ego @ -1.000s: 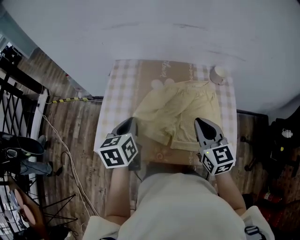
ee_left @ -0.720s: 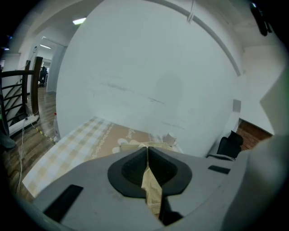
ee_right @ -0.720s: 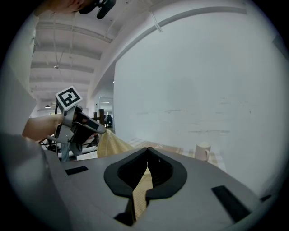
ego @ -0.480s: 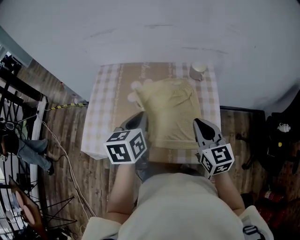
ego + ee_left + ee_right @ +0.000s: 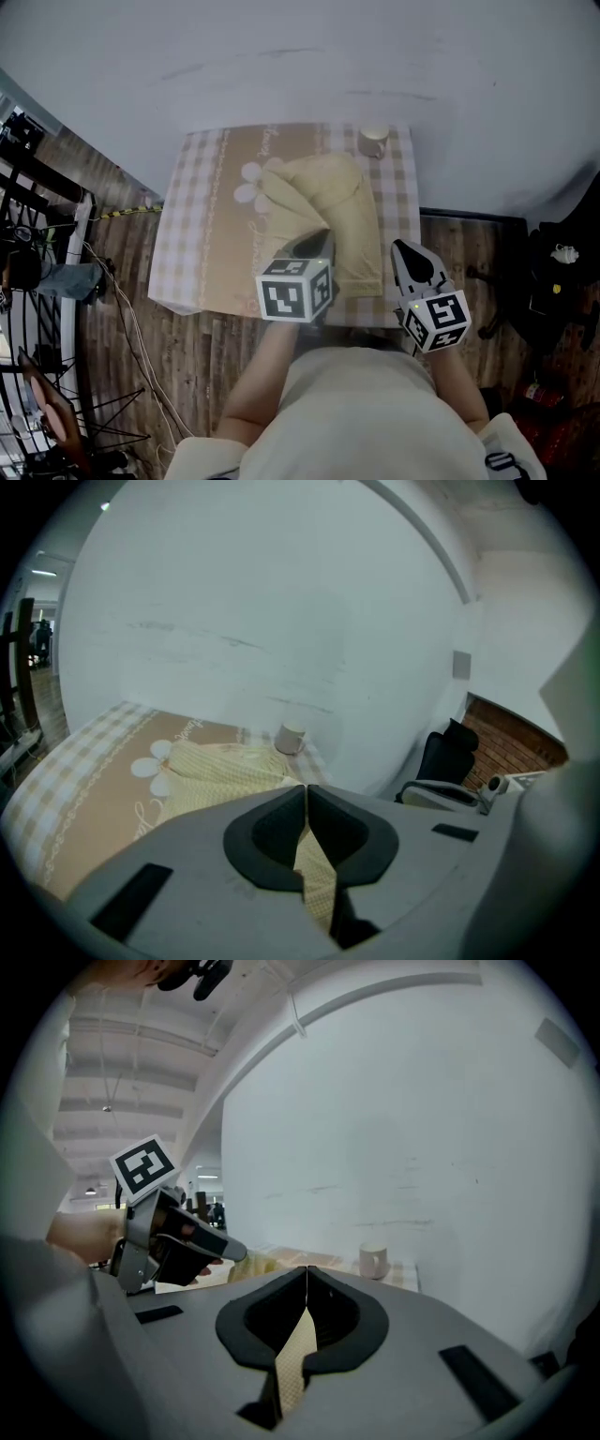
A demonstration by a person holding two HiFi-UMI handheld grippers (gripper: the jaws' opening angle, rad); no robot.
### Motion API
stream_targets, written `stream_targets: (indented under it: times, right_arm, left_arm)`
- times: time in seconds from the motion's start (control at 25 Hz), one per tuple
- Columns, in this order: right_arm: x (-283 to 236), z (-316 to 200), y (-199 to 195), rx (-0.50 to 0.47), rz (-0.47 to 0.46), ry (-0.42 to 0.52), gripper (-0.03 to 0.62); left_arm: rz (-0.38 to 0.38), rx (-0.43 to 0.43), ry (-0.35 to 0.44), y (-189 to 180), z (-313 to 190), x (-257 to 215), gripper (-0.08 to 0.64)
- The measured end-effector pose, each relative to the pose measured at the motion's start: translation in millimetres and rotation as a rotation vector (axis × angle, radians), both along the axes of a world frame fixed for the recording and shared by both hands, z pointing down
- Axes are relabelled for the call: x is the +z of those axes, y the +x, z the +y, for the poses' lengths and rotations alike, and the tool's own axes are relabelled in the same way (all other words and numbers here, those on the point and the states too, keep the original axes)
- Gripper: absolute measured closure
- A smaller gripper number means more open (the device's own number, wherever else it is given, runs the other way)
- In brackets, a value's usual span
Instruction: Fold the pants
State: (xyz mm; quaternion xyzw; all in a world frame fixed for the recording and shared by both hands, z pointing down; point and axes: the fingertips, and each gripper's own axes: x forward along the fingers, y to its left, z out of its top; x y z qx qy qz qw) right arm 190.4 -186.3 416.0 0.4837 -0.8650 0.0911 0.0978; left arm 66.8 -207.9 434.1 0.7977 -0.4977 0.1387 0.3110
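Two grippers (image 5: 306, 797) (image 5: 307, 1279), fingers (image 5: 265, 838) (image 5: 251, 1322) tight on pants (image 5: 330, 208).

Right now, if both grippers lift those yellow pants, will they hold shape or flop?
Probably floppy: the pants lie creased and folded over. Likely light too: the thin cloth pinched in the left gripper and right gripper hangs limp.

Pants (image 5: 328, 211): pale yellow, fine-checked fabric, rumpled, gathered into a narrow lengthwise strip on the table (image 5: 202, 253). Near edge pinched between the closed jaws of left hand-held gripper (image 5: 319, 238) and right hand-held gripper (image 5: 403, 247).
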Motion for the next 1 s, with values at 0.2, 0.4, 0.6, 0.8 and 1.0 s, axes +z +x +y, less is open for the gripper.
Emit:
stream_targets:
  times: [0.2,0.4,0.6,0.8,1.0]
  right_arm:
    - [11.0,5.6,25.9,-0.011,0.011,-0.031,0.592]
    - [19.1,8.7,45.7,-0.022,0.014,-0.054,0.592]
    - [24.9,11.8,61.9,-0.02,0.015,-0.07,0.592]
    - [32.5,17.9,73.0,-0.012,0.021,-0.091,0.592]
    - [39.7,24.1,75.0,-0.006,0.03,-0.109,0.592]
  left_arm:
    - [-0.01,0.049,-0.054,49.3,11.2,28.1,0.548]
    - [-0.025,0.095,-0.115,90.1,26.3,57.6,0.548]
    - [-0.07,0.136,-0.173,114.7,45.9,86.2,0.548]
    - [-0.143,0.174,-0.228,122.2,66.1,119.4,0.548]
    - [-0.171,0.204,-0.256,127.7,80.0,143.6,0.548]
